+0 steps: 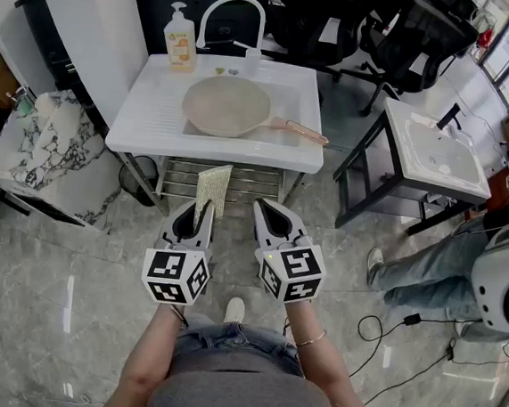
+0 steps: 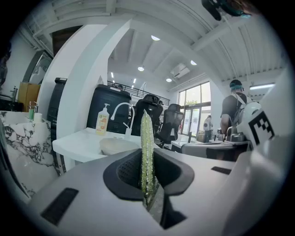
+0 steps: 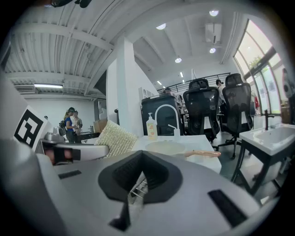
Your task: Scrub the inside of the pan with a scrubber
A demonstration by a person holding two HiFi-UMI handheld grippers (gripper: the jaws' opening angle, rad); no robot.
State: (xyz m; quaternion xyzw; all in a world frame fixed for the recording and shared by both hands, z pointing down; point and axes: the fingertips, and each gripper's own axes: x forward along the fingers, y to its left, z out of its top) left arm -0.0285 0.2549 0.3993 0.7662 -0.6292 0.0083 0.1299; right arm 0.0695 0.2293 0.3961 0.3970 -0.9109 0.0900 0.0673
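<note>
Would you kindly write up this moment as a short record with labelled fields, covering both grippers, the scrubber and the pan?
left gripper: shut on the scrubber, which stands up out of the jaws
right gripper: jaws together, nothing between them
pan: lies in the white sink, handle pointing to the person's right
soap bottle: upright at the sink's back left, beside the faucet
gripper position: both over the floor, short of the sink
contact: scrubber apart from pan
progress: scrubbing not yet begun
</note>
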